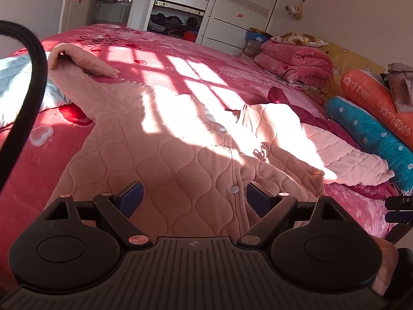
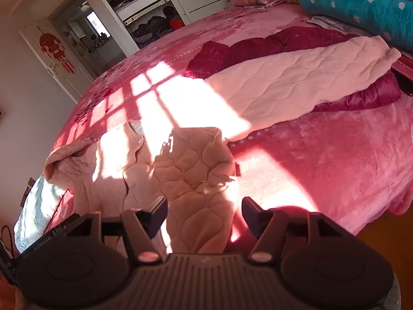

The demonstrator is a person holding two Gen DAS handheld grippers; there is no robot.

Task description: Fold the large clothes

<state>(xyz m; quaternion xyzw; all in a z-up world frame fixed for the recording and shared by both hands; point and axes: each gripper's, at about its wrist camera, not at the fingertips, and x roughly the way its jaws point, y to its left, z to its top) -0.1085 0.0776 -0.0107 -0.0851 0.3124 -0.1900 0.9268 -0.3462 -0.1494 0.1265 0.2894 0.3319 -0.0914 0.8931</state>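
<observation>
quilted pink jacket [image 1: 165,149] lies spread on the bed [image 1: 180,59], collar away, hem nearest both open, empty claws, left gripper [image 1: 193,196] over its snap placket, right gripper [image 2: 204,214] over the folded-in side panel.

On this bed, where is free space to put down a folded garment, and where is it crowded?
Free: the pink bedspread beyond the quilted pink jacket, toward the wardrobe; also the strip at the bed edge below the jacket's spread sleeve. Crowded: the headboard side, with the maroon coat, teal bolster and folded blankets.
</observation>
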